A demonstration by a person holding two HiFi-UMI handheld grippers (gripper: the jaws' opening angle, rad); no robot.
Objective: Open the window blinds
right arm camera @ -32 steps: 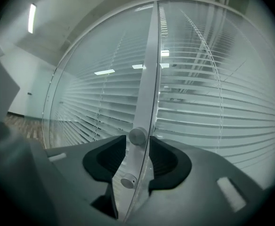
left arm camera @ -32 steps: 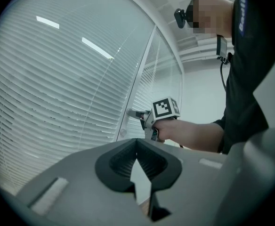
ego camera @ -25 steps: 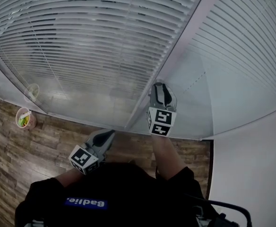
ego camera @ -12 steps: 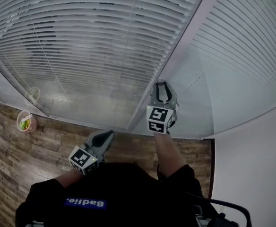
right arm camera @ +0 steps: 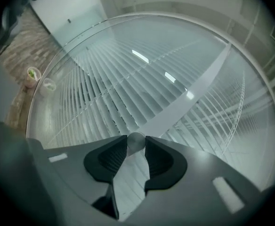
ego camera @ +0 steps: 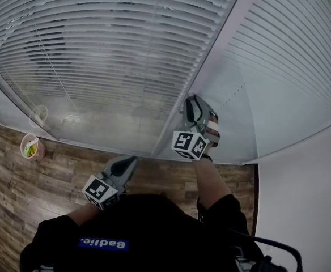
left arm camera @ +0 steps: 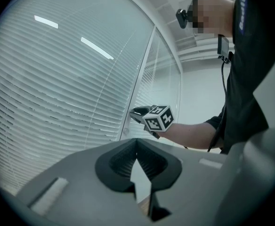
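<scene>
Behind the glass wall the blinds (ego camera: 97, 50) hung on either side of a white post (ego camera: 216, 55). From that post the knob (right arm camera: 136, 140) stuck straight out toward the right tongs (ego camera: 194, 103), which had just tightened and clamped it end-on. The left tongs (left arm camera: 136, 145), clenched on nothing, hung well back.

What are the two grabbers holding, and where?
The right gripper pinches the small round knob on the window frame, a jaw on each side. The left gripper holds nothing.
</scene>
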